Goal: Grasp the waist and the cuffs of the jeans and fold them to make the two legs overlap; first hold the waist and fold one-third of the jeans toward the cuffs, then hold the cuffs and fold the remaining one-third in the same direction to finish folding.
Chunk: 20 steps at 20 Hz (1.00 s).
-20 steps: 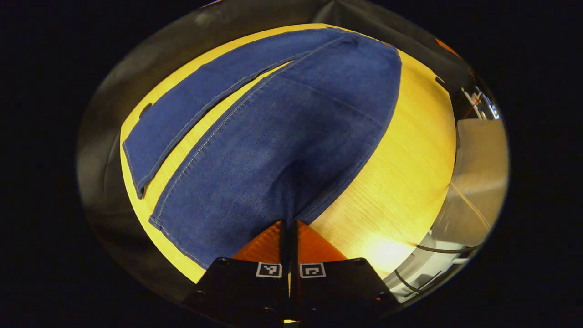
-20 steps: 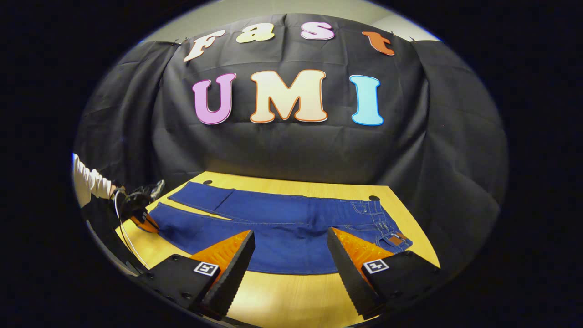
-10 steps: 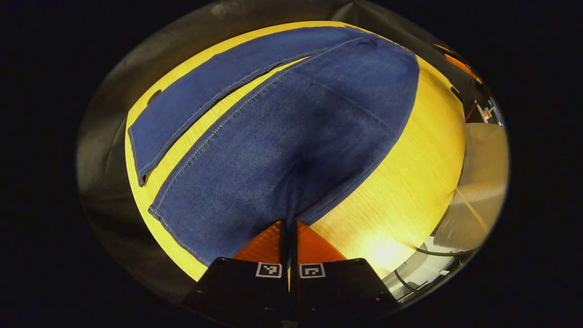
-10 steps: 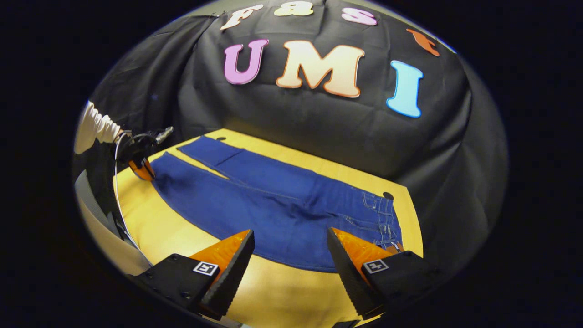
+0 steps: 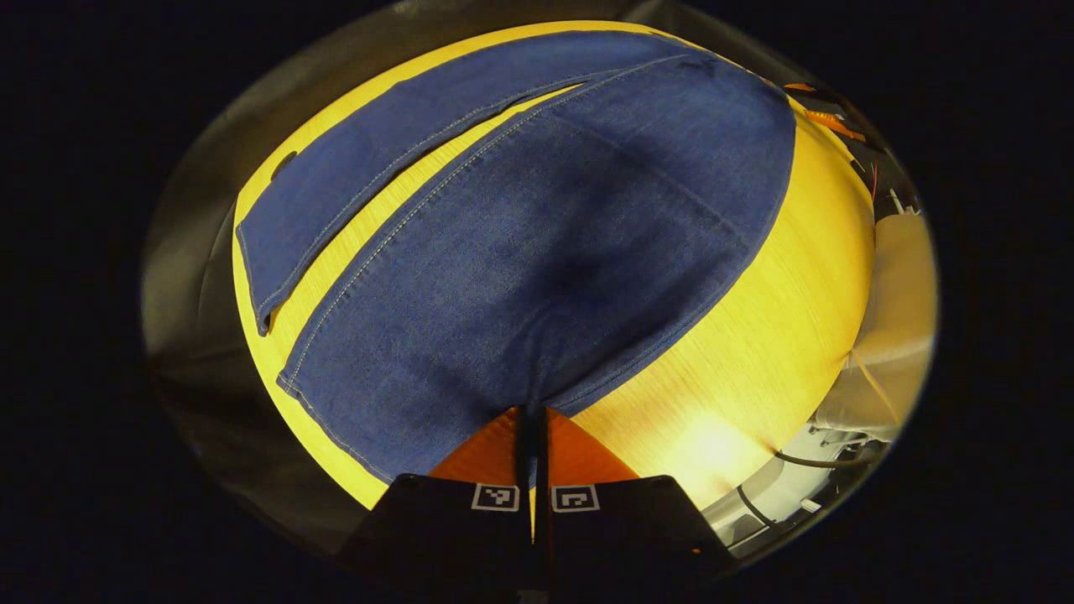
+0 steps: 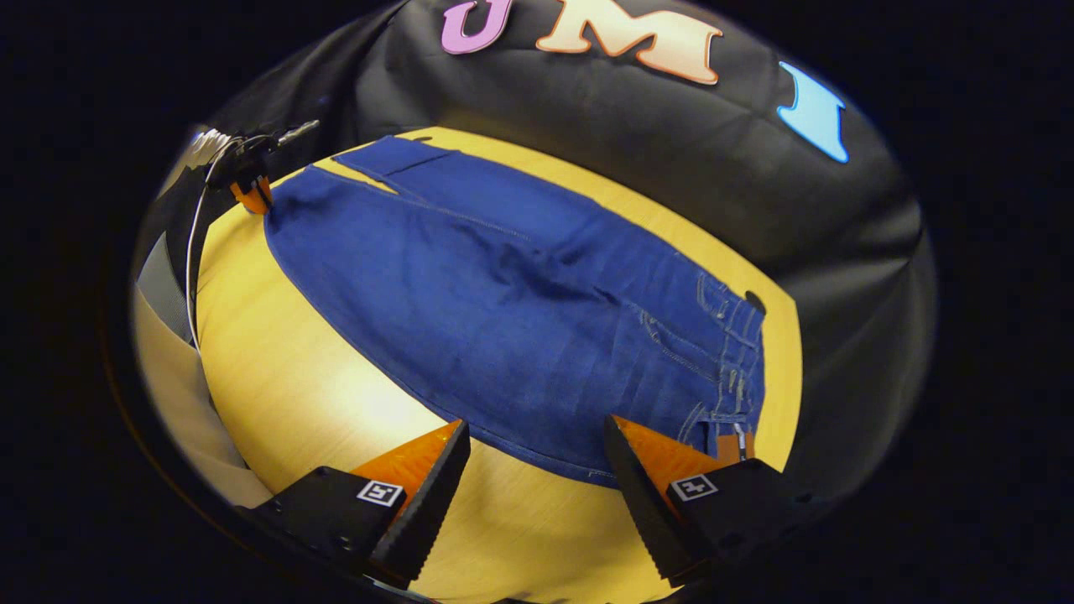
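Observation:
Blue jeans (image 6: 520, 294) lie flat on the yellow wooden table (image 6: 294, 369), with the waist (image 6: 738, 361) at the right and both legs running off to the far left. My right gripper (image 6: 535, 426) is open above the jeans' near edge, just left of the waist, and holds nothing. In the left gripper view the near leg (image 5: 537, 252) spreads out ahead, and my left gripper (image 5: 533, 411) is shut on the corner of its cuff. The far leg (image 5: 377, 168) lies apart, with a strip of table between them. The left gripper (image 6: 252, 195) is also in the right gripper view, at the far cuff.
The black cloth wall (image 6: 638, 143) stands close behind the table's far edge. A round cable hole (image 6: 754, 300) sits by the waist and another (image 5: 285, 164) near the far cuff. Cables and pale gear (image 5: 889, 335) lie past the table's right edge in the left gripper view.
My right gripper has tilted down and moved in toward the waist end of the jeans, still open. The left gripper has stayed shut on the cuff, shifting only slightly.

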Available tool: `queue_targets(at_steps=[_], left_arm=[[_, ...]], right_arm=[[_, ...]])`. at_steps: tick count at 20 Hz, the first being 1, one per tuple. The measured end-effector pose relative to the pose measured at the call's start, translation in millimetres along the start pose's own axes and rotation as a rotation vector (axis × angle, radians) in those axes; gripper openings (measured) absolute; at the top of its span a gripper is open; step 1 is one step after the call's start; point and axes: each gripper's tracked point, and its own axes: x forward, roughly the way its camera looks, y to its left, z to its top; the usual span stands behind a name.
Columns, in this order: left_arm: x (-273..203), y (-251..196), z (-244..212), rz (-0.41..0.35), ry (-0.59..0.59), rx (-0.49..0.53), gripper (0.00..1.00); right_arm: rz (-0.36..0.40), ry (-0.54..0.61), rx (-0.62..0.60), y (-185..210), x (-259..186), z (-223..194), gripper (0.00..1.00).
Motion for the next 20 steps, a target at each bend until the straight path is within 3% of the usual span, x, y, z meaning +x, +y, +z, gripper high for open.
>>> queue_targets(at_steps=[10, 11, 12, 16, 17, 18, 20], left_arm=[[2, 0, 1, 0.002, 0.014, 0.002, 0.00], [2, 0, 1, 0.002, 0.014, 0.001, 0.00], [2, 0, 1, 0.002, 0.015, 0.001, 0.00], [3, 2, 1, 0.006, 0.005, -0.011, 0.00], [3, 1, 2, 0.006, 0.003, -0.013, 0.00], [3, 1, 2, 0.005, 0.003, -0.012, 0.00], [2, 0, 1, 0.002, 0.005, -0.013, 0.00]], right_arm=[[0.130, 0.142, 0.074, 10, 22, -24, 0.97], [0.125, 0.142, 0.085, 8, 23, -23, 0.89], [0.128, 0.136, 0.074, 7, 25, -22, 0.96], [0.125, 0.134, 0.076, 5, 21, -20, 0.93], [0.125, 0.134, 0.077, 1, 25, -19, 0.80], [0.123, 0.132, 0.078, -3, 27, -19, 0.77], [0.131, 0.121, 0.059, -9, 33, -14, 0.53]])
